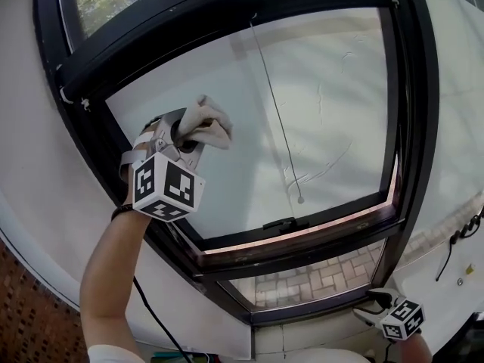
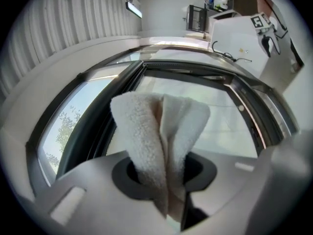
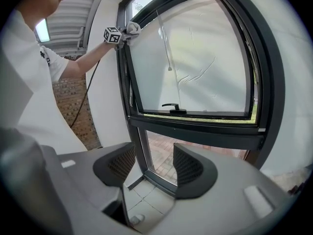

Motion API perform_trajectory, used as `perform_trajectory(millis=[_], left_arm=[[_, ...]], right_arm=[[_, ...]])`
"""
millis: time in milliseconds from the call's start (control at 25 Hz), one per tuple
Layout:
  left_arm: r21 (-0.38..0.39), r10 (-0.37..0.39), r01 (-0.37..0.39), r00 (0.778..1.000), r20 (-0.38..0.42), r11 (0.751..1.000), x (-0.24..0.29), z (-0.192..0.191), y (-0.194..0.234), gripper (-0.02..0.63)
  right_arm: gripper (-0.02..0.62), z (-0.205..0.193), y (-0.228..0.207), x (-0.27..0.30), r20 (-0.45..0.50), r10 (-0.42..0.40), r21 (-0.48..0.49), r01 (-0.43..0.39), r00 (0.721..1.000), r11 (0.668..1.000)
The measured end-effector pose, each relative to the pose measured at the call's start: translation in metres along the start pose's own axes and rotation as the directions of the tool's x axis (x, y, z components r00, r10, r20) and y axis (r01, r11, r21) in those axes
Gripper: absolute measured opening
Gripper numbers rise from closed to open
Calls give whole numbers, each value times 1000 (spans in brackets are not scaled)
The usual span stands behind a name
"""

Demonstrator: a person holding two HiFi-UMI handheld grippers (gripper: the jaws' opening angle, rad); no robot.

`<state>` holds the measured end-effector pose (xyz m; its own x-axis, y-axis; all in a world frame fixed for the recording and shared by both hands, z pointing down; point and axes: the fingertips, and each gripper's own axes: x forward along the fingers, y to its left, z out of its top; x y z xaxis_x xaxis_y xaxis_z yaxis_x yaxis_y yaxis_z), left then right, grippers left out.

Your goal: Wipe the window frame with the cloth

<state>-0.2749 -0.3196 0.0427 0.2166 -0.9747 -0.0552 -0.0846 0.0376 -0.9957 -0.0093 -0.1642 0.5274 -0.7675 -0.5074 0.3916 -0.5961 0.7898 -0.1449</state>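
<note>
Two tools: left tool clamped on folded cloth, long axis up-right, beside window frame; right tool agape, empty, lower right.

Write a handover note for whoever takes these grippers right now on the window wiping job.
Left gripper: jaws shut on the folded white terry cloth, raised at the upper left side of the black rectangular window frame; contact unclear.
Right gripper: jaws open, empty, low near the frame's bottom right corner.
Done: cannot tell which parts are wiped.
Left: likely work round the whole frame.
</note>
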Motion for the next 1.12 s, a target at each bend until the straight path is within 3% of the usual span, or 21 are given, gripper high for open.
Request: perform_trajectory(millis=[280, 520, 800, 1120], left_arm=[[-40, -22, 29, 986, 166, 999, 51, 133, -6, 130], [-48, -15, 28, 968, 250, 998, 115, 241, 1, 130], [-79, 13, 5, 975, 224, 997, 208, 327, 28, 130], [-152, -20, 38, 993, 119, 988, 273, 351, 48, 130]], right_arm=[[244, -3, -41, -46, 36, -49, 12, 49, 998, 999], [244, -17, -83, -91, 56, -107, 34, 105, 993, 994], [244, -52, -128, -153, 60, -197, 102, 190, 979, 976], [244, -84, -166, -209, 63, -254, 158, 242, 965, 957]])
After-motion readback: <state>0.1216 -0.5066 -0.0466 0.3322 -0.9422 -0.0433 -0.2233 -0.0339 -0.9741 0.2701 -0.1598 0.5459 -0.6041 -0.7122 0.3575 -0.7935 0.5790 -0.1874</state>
